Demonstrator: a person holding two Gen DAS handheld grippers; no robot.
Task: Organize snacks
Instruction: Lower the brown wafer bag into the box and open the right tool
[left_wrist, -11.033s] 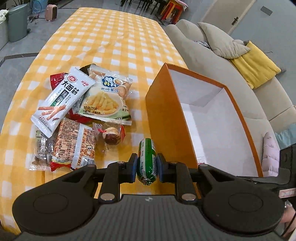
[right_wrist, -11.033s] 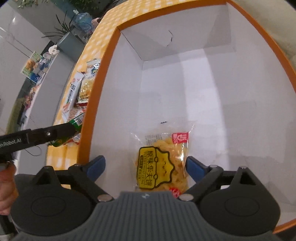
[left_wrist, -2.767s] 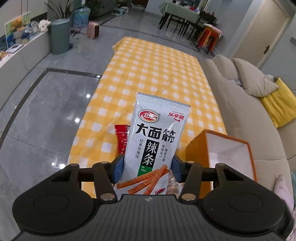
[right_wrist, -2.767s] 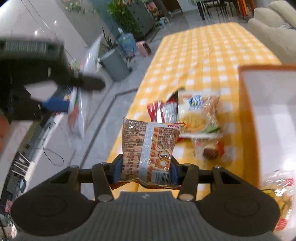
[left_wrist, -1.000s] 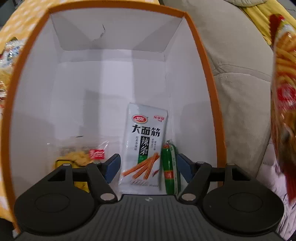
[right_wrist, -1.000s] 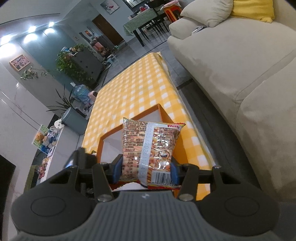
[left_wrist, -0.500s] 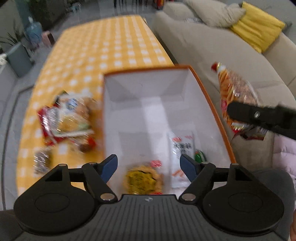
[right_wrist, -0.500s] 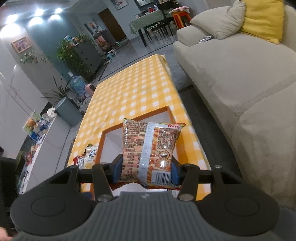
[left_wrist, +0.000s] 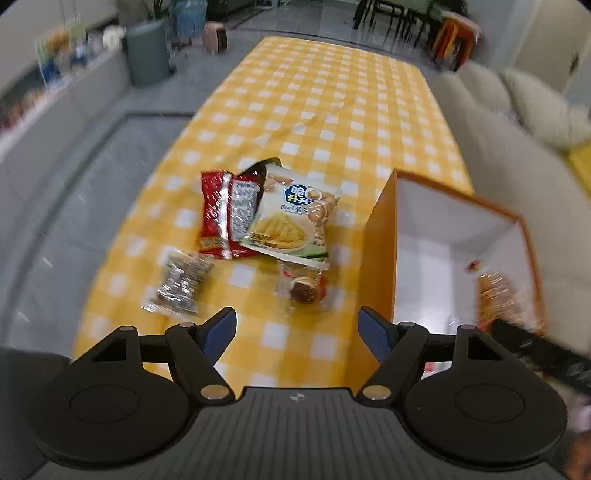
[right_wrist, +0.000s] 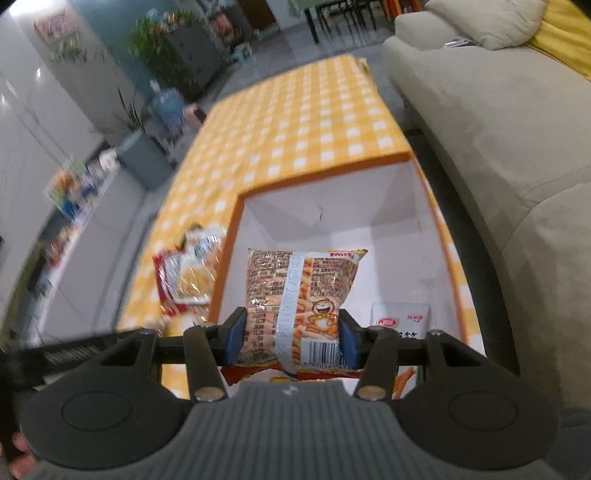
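Observation:
My right gripper (right_wrist: 291, 330) is shut on an orange stick-snack bag (right_wrist: 303, 288) and holds it upright over the open orange box (right_wrist: 229, 266). A white spicy-strip packet (right_wrist: 400, 321) lies on the box floor. In the left wrist view that bag (left_wrist: 506, 299) shows blurred inside the box (left_wrist: 380, 258). My left gripper (left_wrist: 297, 319) hangs above the yellow checked table, its jaws wide and closing a little with nothing between them. Ahead of it lie a red packet (left_wrist: 221, 218), a pale fries bag (left_wrist: 291, 218), a small dark clear packet (left_wrist: 181, 284) and a small round wrapped snack (left_wrist: 303, 288).
A beige sofa (right_wrist: 498, 129) runs along the right of the table, close to the box. On the grey floor to the left stand a green bin (left_wrist: 146, 55) and a low shelf. The far half of the checked tablecloth (left_wrist: 332, 92) carries nothing.
My left gripper has risen out of the box and swung left over the loose snacks on the table. My right gripper has carried the orange bag in over the box opening.

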